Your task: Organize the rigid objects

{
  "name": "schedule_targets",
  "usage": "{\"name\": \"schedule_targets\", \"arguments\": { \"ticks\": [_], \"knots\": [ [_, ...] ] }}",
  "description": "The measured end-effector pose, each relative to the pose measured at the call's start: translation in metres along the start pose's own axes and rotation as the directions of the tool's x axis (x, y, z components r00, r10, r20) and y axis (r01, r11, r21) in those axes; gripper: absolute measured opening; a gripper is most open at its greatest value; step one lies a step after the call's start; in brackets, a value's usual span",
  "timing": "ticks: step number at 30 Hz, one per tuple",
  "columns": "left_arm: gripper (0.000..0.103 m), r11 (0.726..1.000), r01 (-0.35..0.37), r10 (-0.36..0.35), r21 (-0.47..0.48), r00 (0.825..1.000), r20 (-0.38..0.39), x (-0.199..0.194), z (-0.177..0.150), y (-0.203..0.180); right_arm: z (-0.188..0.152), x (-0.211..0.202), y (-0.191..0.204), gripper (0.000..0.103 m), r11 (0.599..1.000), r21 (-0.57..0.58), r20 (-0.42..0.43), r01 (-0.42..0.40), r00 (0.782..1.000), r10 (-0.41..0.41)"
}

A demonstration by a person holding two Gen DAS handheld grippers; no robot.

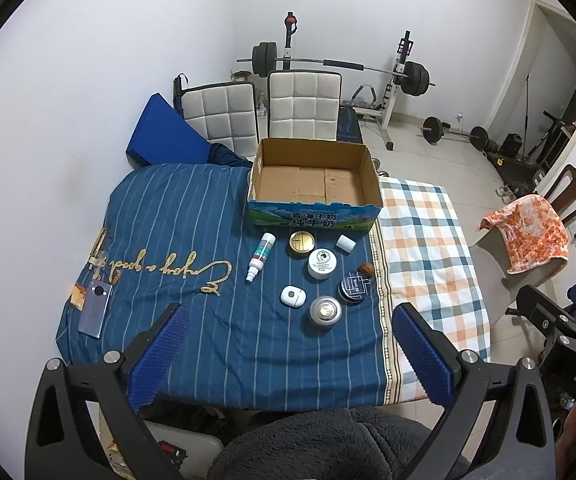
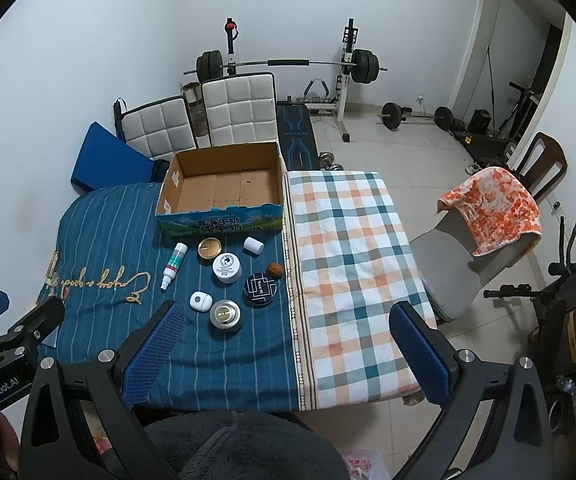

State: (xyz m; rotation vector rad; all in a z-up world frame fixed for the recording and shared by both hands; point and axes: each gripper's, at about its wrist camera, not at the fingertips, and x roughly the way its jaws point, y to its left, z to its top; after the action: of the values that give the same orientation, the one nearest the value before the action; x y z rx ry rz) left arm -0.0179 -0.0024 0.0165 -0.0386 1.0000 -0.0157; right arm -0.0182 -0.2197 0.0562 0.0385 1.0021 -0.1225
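From the left wrist view, the left gripper (image 1: 288, 344) hangs with jaws spread wide and empty above the blue striped cloth (image 1: 192, 220), likely poised to choose. At its twelve o'clock the open cardboard box (image 1: 314, 158) stands empty, the small jars, among them a silver round tin (image 1: 325, 310), clustered just before it for short carries.

From the right wrist view, the right gripper (image 2: 288, 344) is likewise agape, holding nothing; the tin lies at eleven o'clock.
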Motion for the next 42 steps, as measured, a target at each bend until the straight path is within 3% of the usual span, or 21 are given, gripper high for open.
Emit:
{"name": "schedule_targets", "arguments": {
  "ticks": [31,38,42],
  "knots": [
    [0.103,1.0,0.004,-0.003,0.025,1.0,-0.03,0.019,0.005,0.0,0.008,0.014,0.0,0.103,1.0,0.002,-0.024,-0.001,1.0,0.001],
    [0.103,1.0,0.015,-0.014,0.017,0.998,-0.066,0.037,0.009,-0.002,0.007,0.049,-0.007,0.103,1.0,0.03,-0.07,-0.003,0.998,0.005],
    [0.103,1.0,-0.004,0.003,-0.012,0.994,-0.107,0.066,0.017,0.002,0.009,0.087,-0.013,0.103,0.998,0.056,-0.126,0.007,0.992,0.0]
  ]
}}
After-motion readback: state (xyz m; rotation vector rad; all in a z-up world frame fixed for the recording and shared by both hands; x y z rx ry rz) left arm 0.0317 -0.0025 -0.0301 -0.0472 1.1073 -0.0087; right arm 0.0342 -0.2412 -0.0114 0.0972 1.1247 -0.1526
